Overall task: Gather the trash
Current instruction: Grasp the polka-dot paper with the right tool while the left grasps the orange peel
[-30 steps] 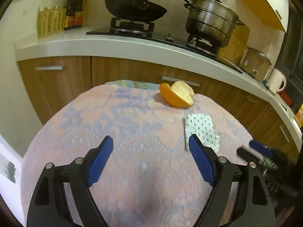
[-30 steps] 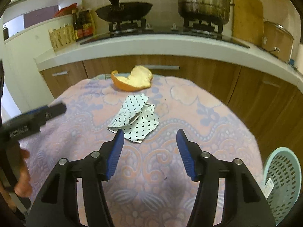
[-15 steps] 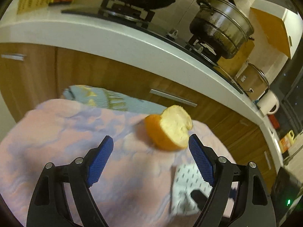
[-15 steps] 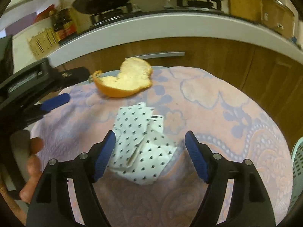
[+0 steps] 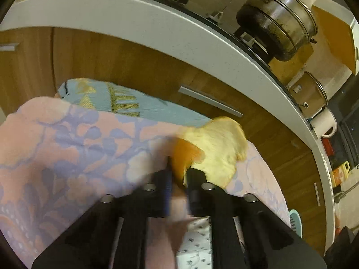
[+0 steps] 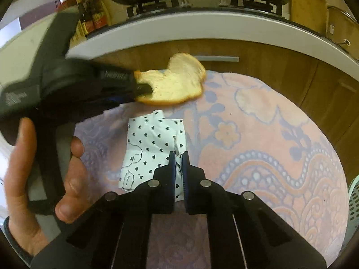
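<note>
A large orange peel (image 5: pixel 215 148) lies at the far edge of the pink patterned table cloth (image 5: pixel 67 148). My left gripper (image 5: pixel 178 174) is shut on its near edge. The peel (image 6: pixel 175 83) also shows in the right wrist view, with the left gripper (image 6: pixel 141 87) clamped on its left end. A white paper wrapper with black hearts (image 6: pixel 150 150) lies crumpled on the cloth in front of the peel. My right gripper (image 6: pixel 178 157) is shut on a raised fold of this wrapper. Part of the wrapper (image 5: pixel 195 242) shows under the left gripper.
A pale green slotted basket (image 6: pixel 353 199) stands low at the right, beside the table; it also shows in the left wrist view (image 5: pixel 295 222). Wooden cabinets (image 5: pixel 112 62) and a white counter (image 5: pixel 157 20) with a steel pot (image 5: pixel 280 24) stand close behind the table.
Both grippers moved forward and closed. The left one went from open in front of the peel to shut on it. The right one went from open over the wrapper to shut on it.
</note>
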The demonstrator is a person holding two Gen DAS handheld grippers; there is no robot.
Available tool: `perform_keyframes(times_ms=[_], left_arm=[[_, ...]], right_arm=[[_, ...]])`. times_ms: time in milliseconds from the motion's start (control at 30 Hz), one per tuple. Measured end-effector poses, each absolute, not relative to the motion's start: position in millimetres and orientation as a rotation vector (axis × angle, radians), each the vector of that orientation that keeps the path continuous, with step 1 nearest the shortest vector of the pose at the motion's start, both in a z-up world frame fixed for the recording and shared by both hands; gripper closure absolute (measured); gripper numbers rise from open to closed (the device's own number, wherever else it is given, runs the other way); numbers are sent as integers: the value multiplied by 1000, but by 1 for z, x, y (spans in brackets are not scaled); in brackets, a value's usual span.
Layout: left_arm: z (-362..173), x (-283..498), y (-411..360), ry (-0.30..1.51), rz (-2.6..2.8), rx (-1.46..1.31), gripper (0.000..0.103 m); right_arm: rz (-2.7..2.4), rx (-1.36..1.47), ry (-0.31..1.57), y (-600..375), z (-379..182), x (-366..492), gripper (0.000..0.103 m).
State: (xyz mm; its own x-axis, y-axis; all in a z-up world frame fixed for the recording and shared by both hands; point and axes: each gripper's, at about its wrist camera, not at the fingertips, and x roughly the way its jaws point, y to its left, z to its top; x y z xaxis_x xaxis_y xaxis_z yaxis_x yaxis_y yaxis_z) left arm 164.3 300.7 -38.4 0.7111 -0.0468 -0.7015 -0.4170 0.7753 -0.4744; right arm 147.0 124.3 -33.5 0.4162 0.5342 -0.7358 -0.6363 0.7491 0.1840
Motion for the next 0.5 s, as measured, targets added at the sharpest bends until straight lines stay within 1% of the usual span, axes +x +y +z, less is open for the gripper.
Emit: perform_keyframes(times_ms=[167, 333, 500], left_arm=[[-32, 132, 303, 739, 190, -677, 98], [-27, 92, 294, 741, 151, -693, 98], [-33, 48, 279, 793, 141, -695, 98]], right_arm=[[743, -111, 820, 104, -23, 134, 100], [748, -83, 849, 70, -21, 115, 100], [735, -92, 890, 35, -20, 100, 100]])
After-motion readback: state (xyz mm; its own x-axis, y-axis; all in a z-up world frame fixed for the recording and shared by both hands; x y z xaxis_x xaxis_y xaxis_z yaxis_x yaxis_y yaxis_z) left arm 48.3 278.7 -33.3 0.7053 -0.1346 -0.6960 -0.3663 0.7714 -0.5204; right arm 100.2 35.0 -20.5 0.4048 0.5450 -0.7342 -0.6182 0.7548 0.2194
